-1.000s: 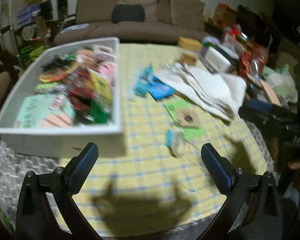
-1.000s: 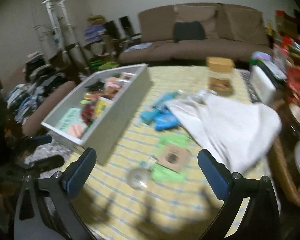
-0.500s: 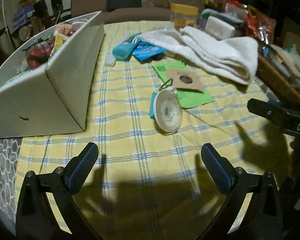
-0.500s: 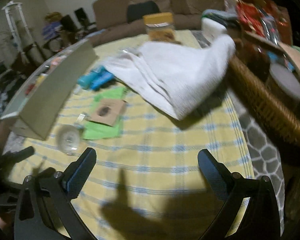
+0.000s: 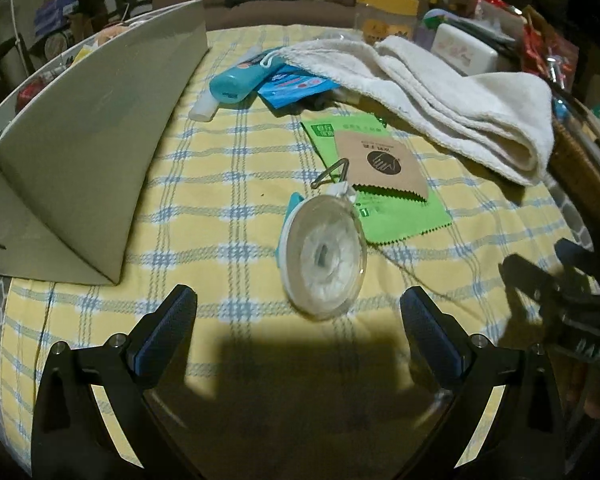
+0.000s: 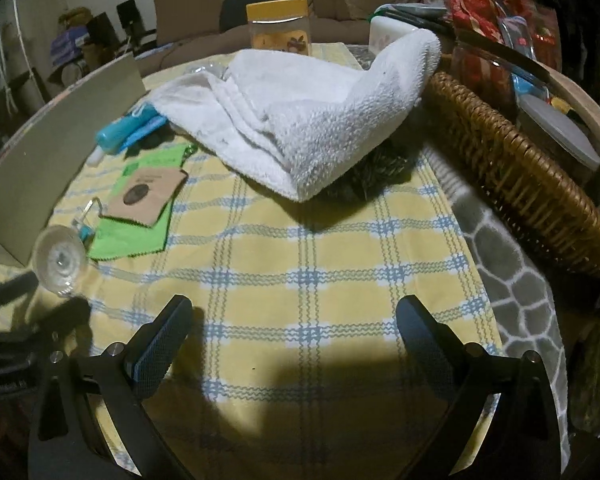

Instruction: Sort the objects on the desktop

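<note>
A clear round suction-cup hook (image 5: 324, 256) (image 6: 60, 258) with a blue back and a wire loop lies on the yellow checked tablecloth (image 5: 220, 184) (image 6: 300, 264). My left gripper (image 5: 298, 320) hovers open just in front of it, nothing between its fingers. Behind it lie a brown sachet (image 5: 376, 162) (image 6: 144, 196) on a green packet (image 5: 404, 216) (image 6: 134, 236), a blue tube (image 5: 240, 80) (image 6: 120, 134) and a blue packet (image 5: 296, 86). My right gripper (image 6: 294, 330) stands open over bare cloth, low to the table.
A white sorting box (image 5: 88, 128) (image 6: 40, 168) stands at the left. A folded white towel (image 5: 440, 92) (image 6: 300, 120) lies mid-table. A wicker basket (image 6: 512, 176) borders the right side. A yellow-lidded jar (image 5: 386, 16) (image 6: 278, 26) stands at the back.
Both grippers have dropped low and moved forward over the table. The suction-cup hook is now much nearer the left gripper. Both stayed open.
</note>
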Motion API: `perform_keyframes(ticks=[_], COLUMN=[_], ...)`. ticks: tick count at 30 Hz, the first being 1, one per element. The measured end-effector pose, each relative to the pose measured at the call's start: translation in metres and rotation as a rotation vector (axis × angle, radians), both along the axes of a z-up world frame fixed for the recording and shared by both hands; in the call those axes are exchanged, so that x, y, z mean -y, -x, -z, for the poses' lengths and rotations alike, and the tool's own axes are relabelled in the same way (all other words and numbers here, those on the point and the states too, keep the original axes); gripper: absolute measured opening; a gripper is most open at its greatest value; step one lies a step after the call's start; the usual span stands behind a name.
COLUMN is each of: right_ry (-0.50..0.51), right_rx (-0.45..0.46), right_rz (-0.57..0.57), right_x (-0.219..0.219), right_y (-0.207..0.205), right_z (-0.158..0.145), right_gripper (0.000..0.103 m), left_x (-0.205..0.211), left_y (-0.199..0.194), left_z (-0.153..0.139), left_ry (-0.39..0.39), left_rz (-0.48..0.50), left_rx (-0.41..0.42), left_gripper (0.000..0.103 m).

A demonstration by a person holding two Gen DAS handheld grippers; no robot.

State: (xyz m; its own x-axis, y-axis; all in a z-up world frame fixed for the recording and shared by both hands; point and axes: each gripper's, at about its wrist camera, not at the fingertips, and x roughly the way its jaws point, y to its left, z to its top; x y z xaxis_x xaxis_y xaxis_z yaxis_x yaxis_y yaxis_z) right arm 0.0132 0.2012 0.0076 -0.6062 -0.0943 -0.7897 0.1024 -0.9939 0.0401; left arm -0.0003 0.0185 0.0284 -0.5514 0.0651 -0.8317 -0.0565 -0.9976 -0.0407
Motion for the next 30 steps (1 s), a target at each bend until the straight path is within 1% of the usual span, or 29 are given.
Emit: perform_keyframes(ticks=[2,4,30], right_ry=[-0.032,-0.061,-0.058], right_rx=[0.009,0.014,0.016], right_rz=[0.001,0.001,0.006], right_x=[0.0045,0.009,0.0079], right_y=[0.0015,0.0029,0.0034], right_z=[0.002,0.0033,0.004], right_gripper=[0.103,0.103,0.103], left_x=[-0.0037,-0.0033,-0.0021], left_y=[0.0001,0.0002,0.0011], left_z=[0.0025,0.0028,0.003], left_ry=[0.025,0.028,0.026], left_rz=[0.005,0.005,0.0], left_rx=[-0.008,-0.011,-0.01], left_gripper=[0.103,0.103,0.103])
